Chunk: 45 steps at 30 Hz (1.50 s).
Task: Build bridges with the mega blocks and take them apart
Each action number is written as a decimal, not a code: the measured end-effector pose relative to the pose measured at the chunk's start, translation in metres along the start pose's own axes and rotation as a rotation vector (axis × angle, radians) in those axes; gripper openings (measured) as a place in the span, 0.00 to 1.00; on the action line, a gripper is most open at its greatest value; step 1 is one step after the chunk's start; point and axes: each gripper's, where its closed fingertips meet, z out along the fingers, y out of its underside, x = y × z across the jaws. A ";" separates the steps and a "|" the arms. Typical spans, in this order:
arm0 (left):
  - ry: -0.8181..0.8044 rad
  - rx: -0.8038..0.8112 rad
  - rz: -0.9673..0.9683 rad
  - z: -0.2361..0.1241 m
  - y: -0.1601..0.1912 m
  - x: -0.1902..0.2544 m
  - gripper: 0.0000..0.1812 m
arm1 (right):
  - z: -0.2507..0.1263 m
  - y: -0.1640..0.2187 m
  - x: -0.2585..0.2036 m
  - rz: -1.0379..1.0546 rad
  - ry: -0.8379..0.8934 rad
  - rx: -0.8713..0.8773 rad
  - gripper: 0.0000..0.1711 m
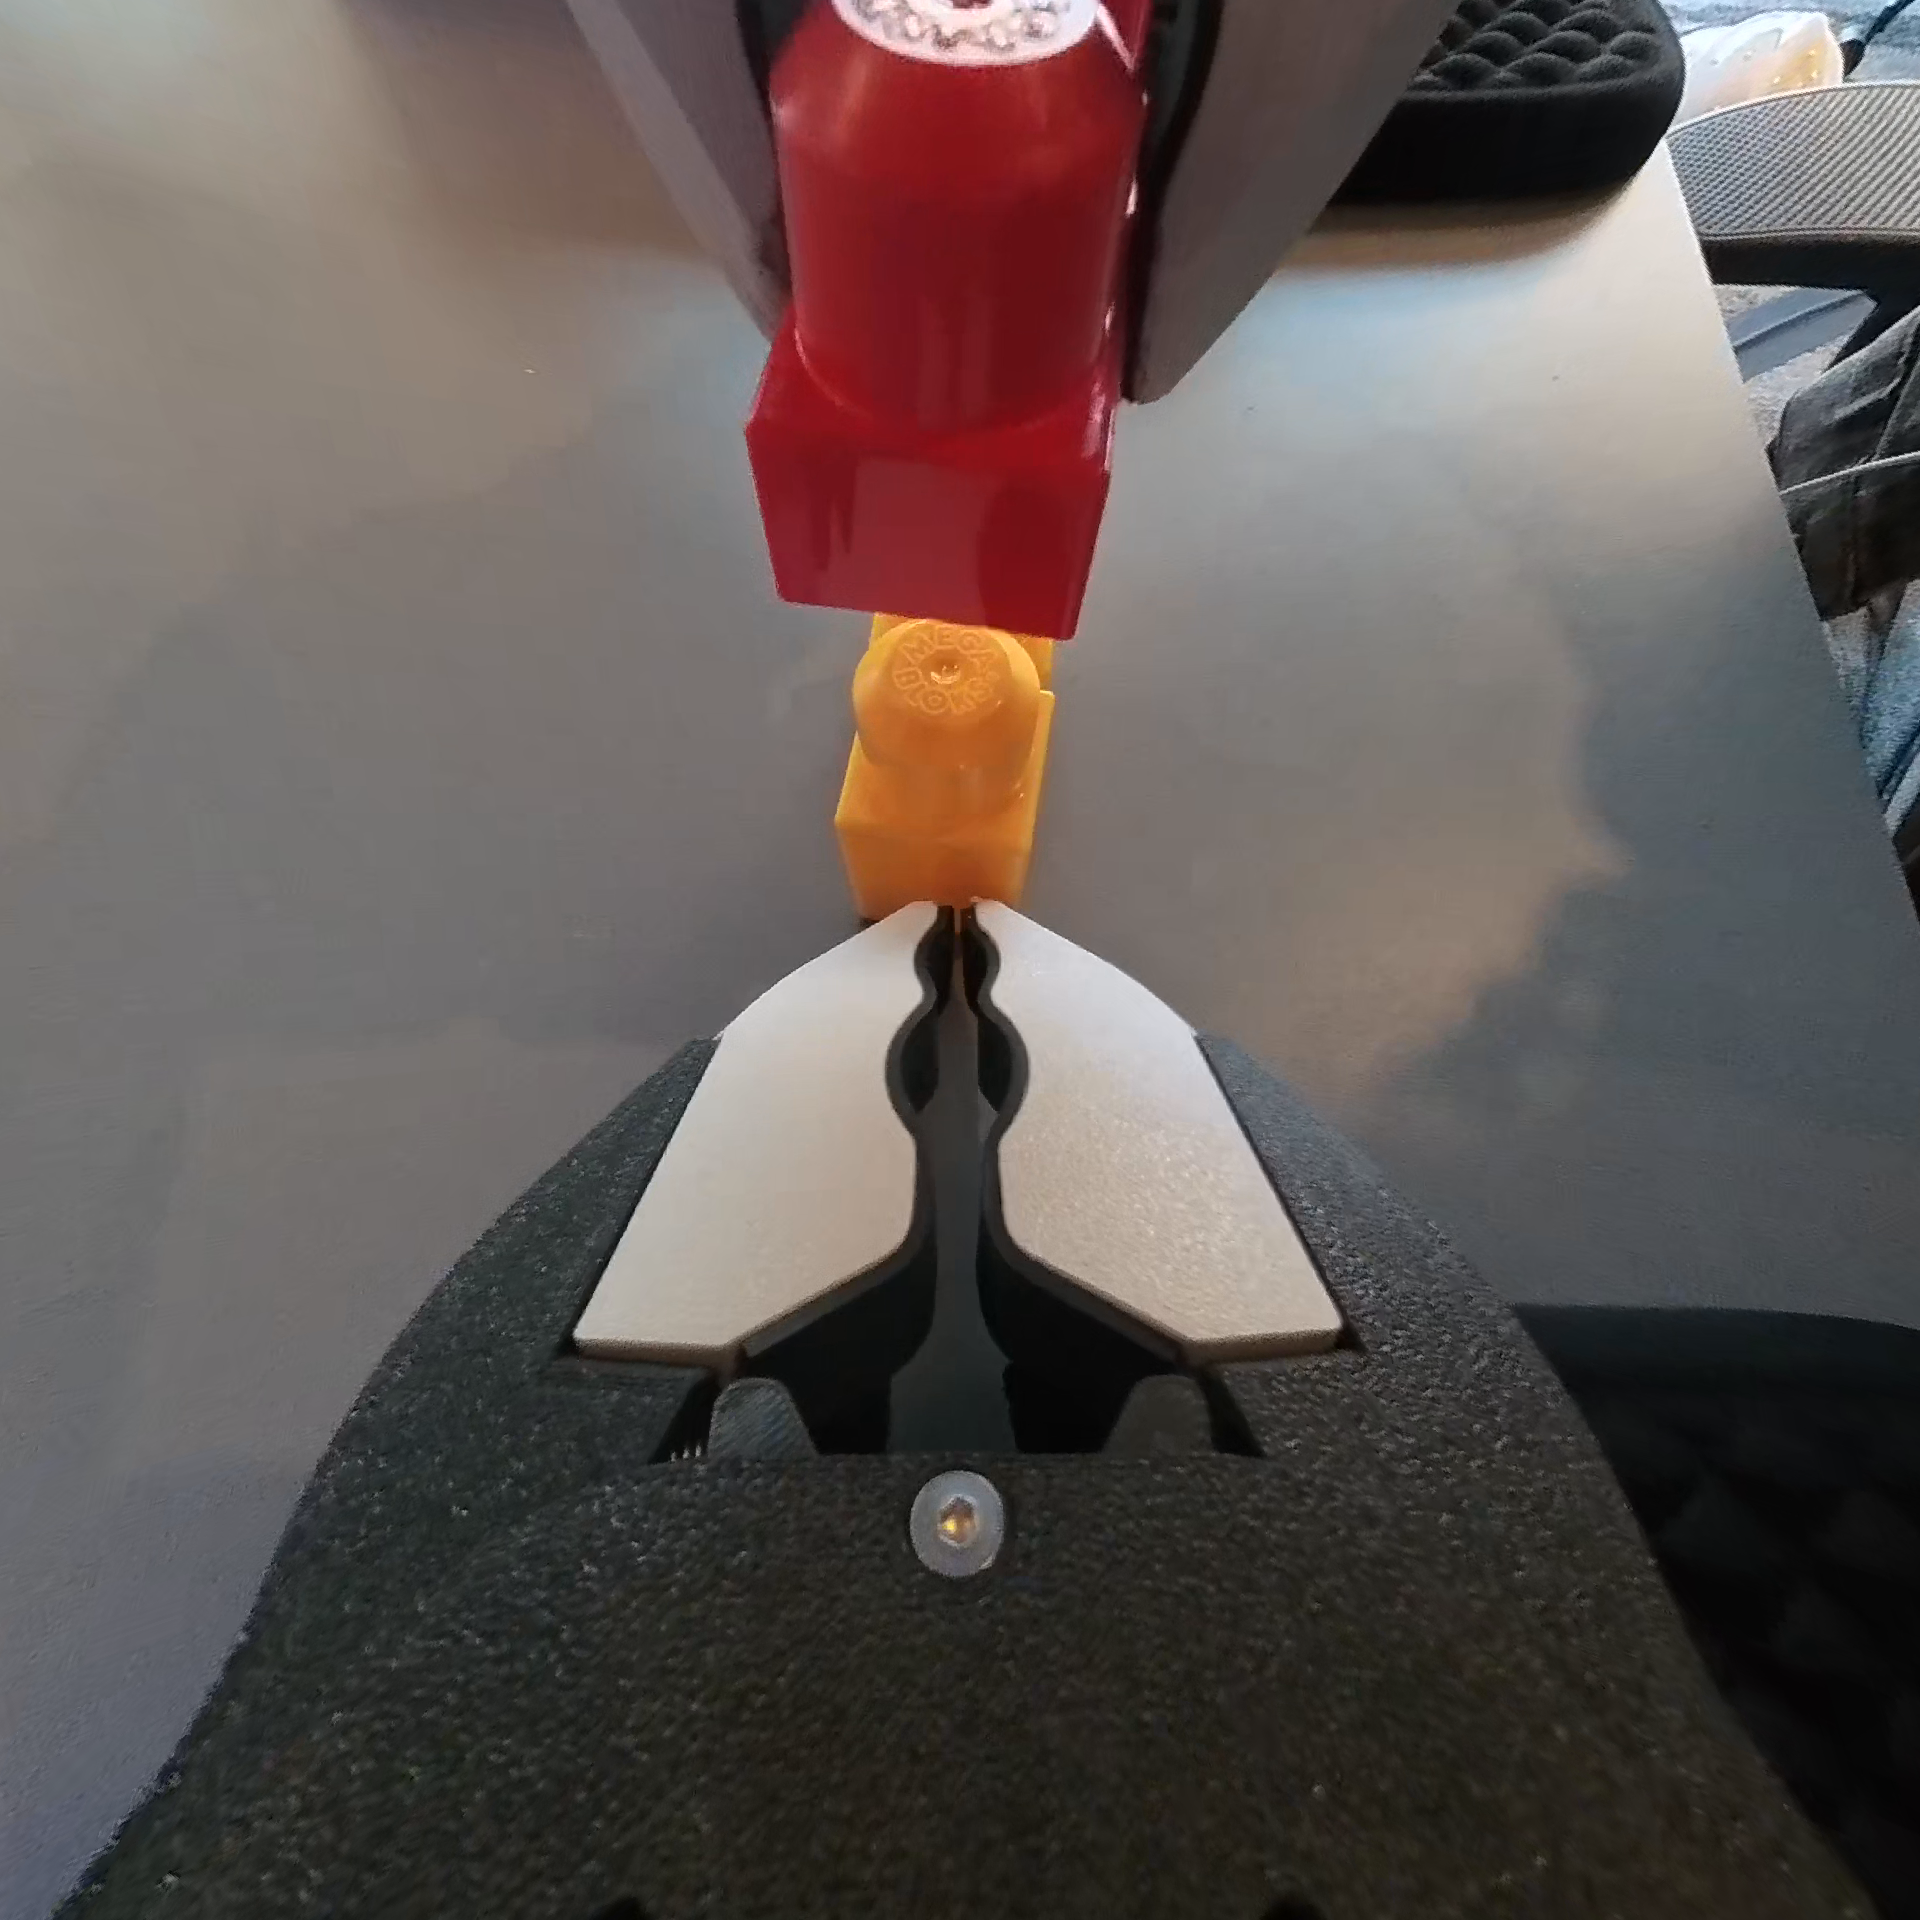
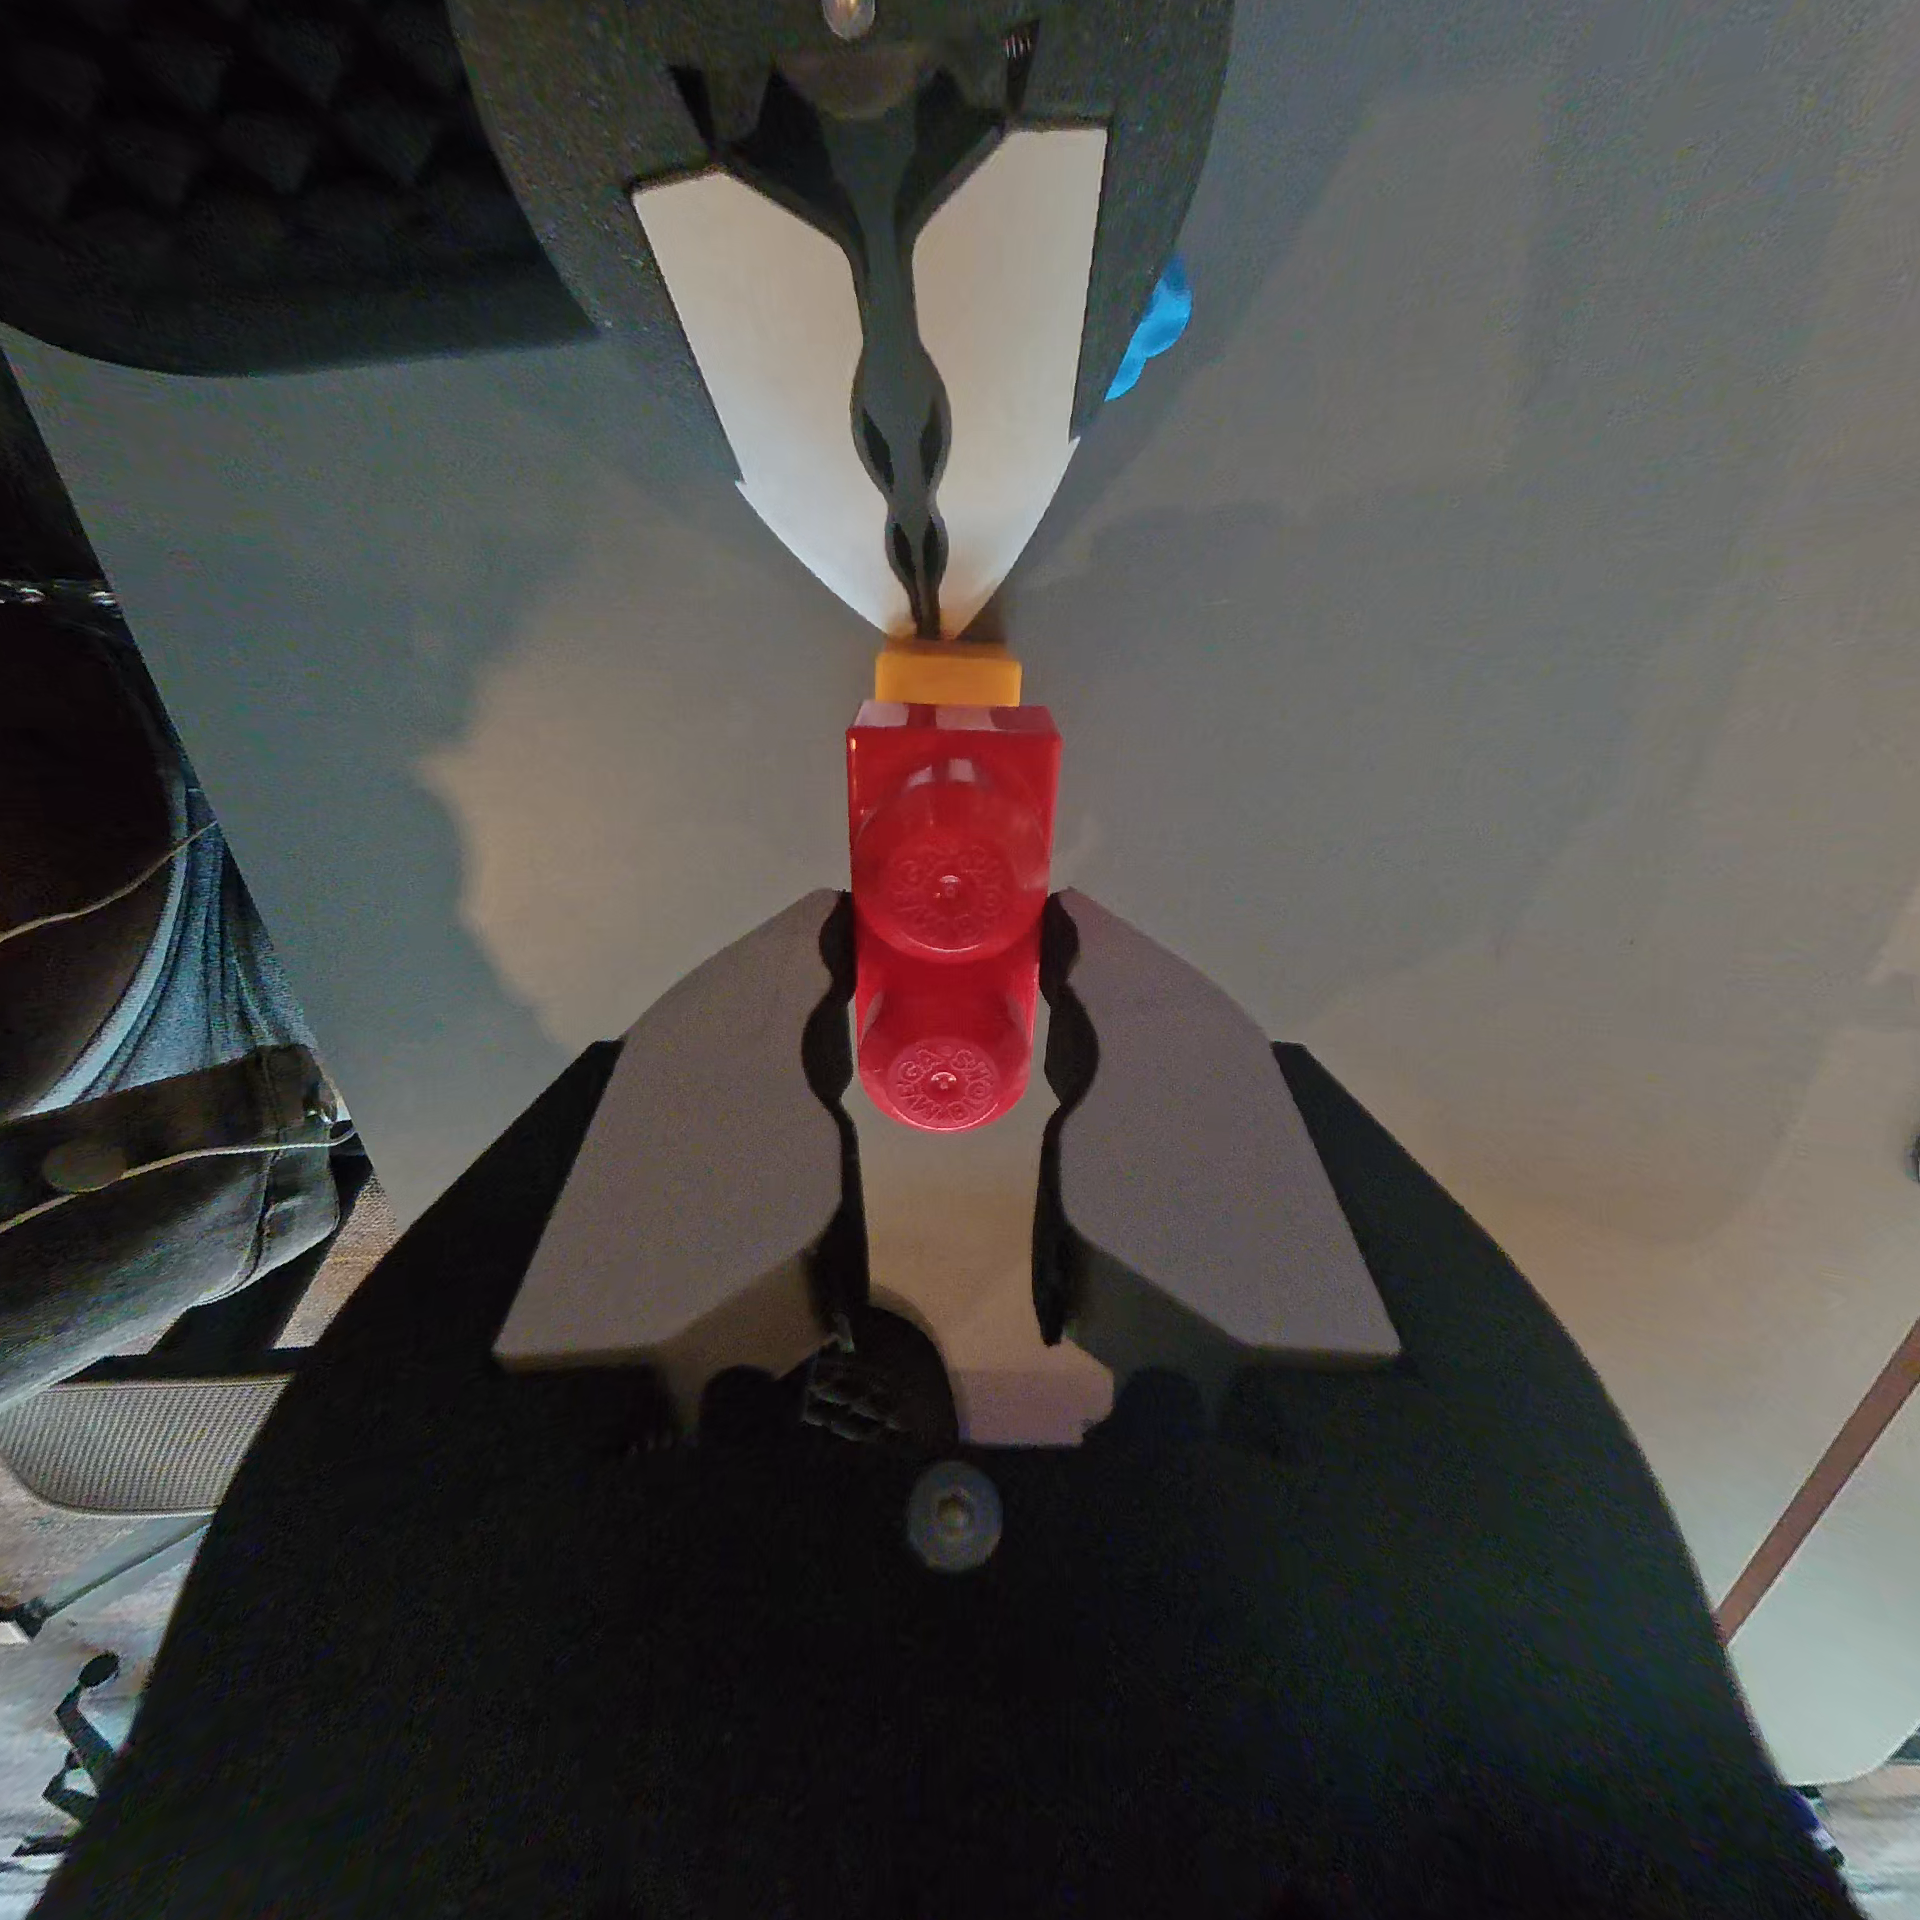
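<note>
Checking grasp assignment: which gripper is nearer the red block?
Right. The right gripper clamps the red block; the left gripper, shut, touches the yellow block beyond it.

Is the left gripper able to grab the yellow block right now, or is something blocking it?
Probably yes. The left gripper sits right at the yellow block, nothing between them, but its fingers are shut and would need opening. The right gripper holds the red block beyond.

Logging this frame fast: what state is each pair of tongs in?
Left tongs: closed, tips against the yellow block, gripping nothing visible.
Right tongs: closed on the red block, lifted above the yellow one.
</note>
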 end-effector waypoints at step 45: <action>0.014 0.127 0.008 -0.014 -0.015 0.002 0.07 | 0.025 0.000 0.001 -0.045 0.023 -0.093 0.20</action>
